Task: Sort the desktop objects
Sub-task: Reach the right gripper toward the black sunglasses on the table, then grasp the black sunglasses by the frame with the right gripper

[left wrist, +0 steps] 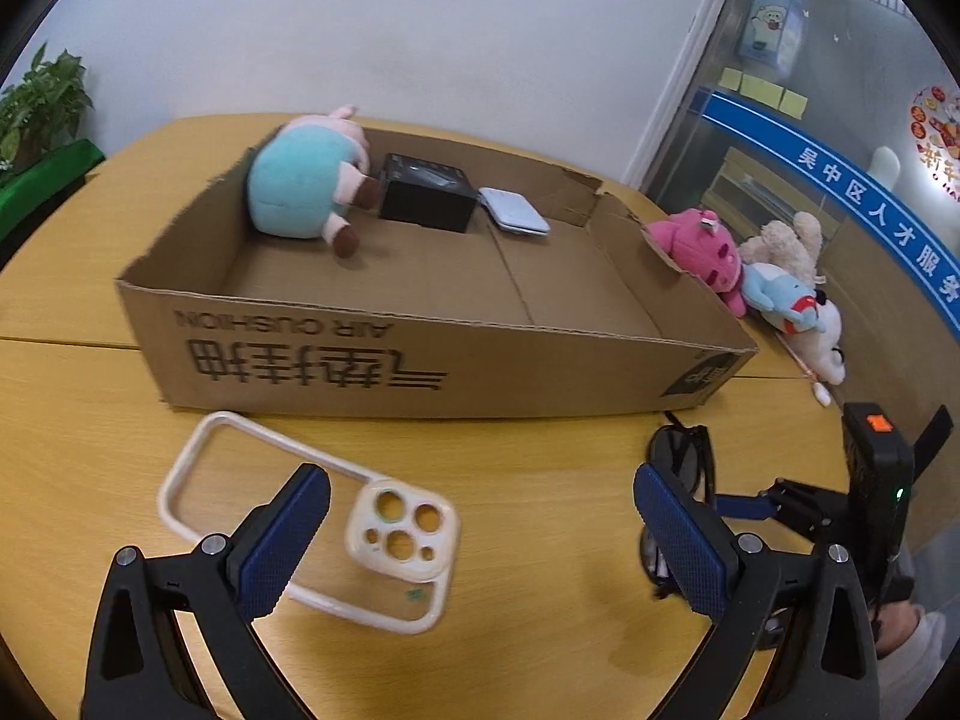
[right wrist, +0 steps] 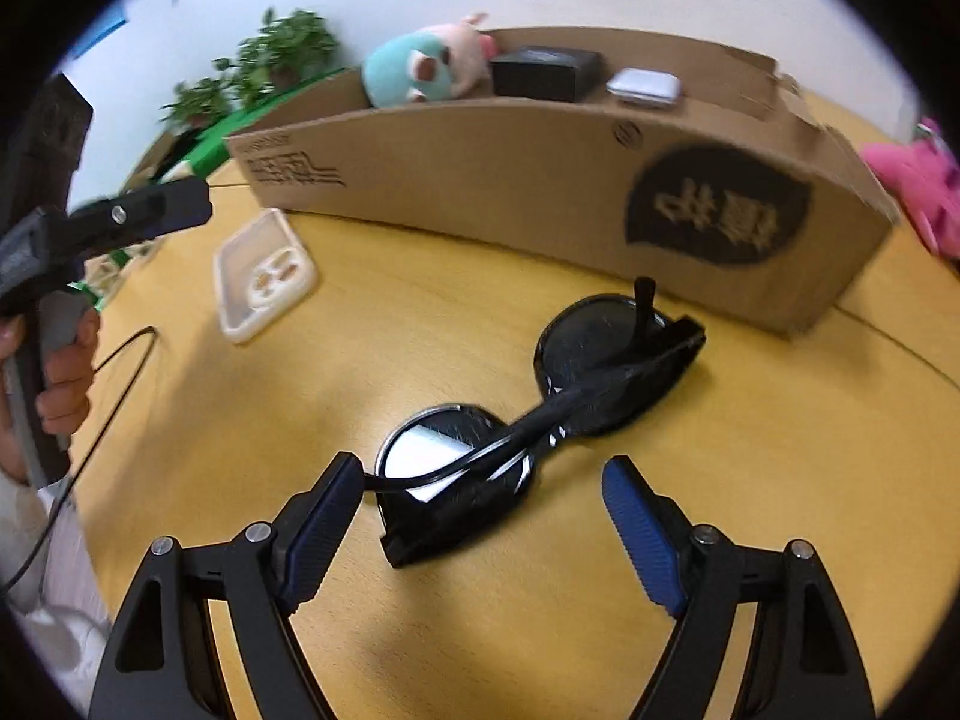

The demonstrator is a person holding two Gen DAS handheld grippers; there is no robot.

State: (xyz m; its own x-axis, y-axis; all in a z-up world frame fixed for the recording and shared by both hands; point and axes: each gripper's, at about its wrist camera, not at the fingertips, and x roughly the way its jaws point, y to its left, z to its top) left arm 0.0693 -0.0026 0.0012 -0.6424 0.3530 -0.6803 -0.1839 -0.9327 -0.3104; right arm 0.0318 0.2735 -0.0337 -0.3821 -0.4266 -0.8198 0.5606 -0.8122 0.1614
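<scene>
On my bench (left wrist: 540, 630) the cardboard box (left wrist: 420, 360) stands farthest. My left hand-held gripper (left wrist: 480, 516) hangs spread over the phone case (left wrist: 300, 516); my right hand-held gripper (right wrist: 483, 492) gapes around the folded sunglasses (right wrist: 540, 420), not clamped.

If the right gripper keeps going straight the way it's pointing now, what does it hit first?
Most likely the black sunglasses. They lie folded on the table directly ahead of the open right gripper, the near lens about between its fingertips. The cardboard box stands farther back. Exact depth is hard to judge.
</scene>
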